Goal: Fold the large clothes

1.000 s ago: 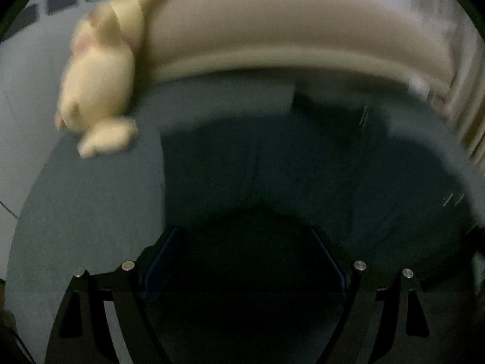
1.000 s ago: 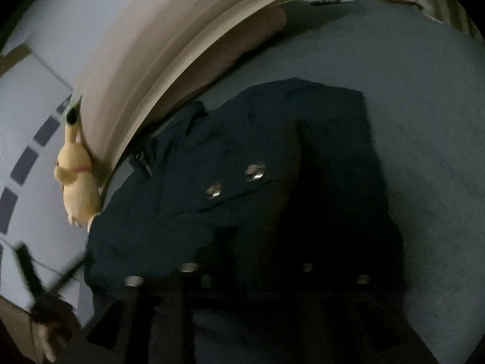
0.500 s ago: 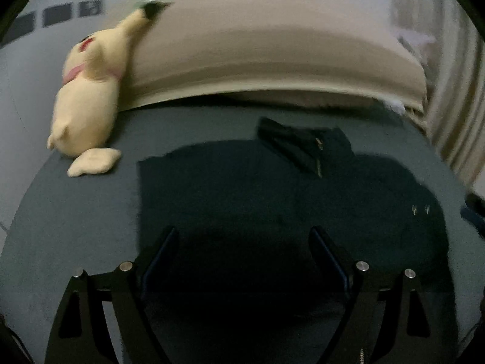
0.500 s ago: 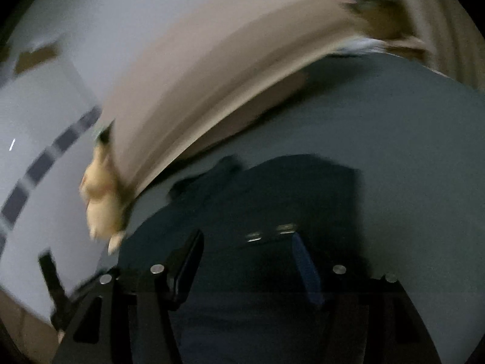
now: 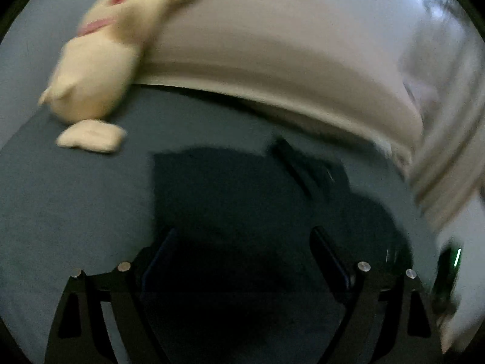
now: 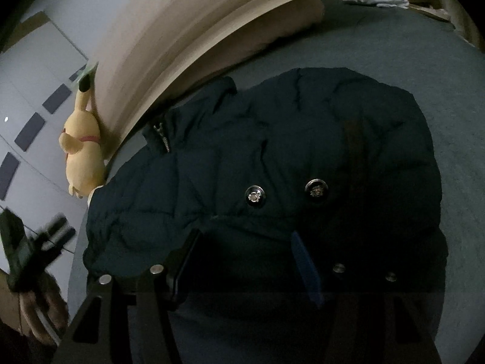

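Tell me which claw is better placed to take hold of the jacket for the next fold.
Probably the right claw: it hangs open low over the dark jacket, near the two snap buttons. The left claw, open too, looks farther back, its view blurred.

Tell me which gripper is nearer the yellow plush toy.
Left. The left gripper hovers open over the jacket's edge on the plush toy's side; the right gripper sits over the jacket's far side.
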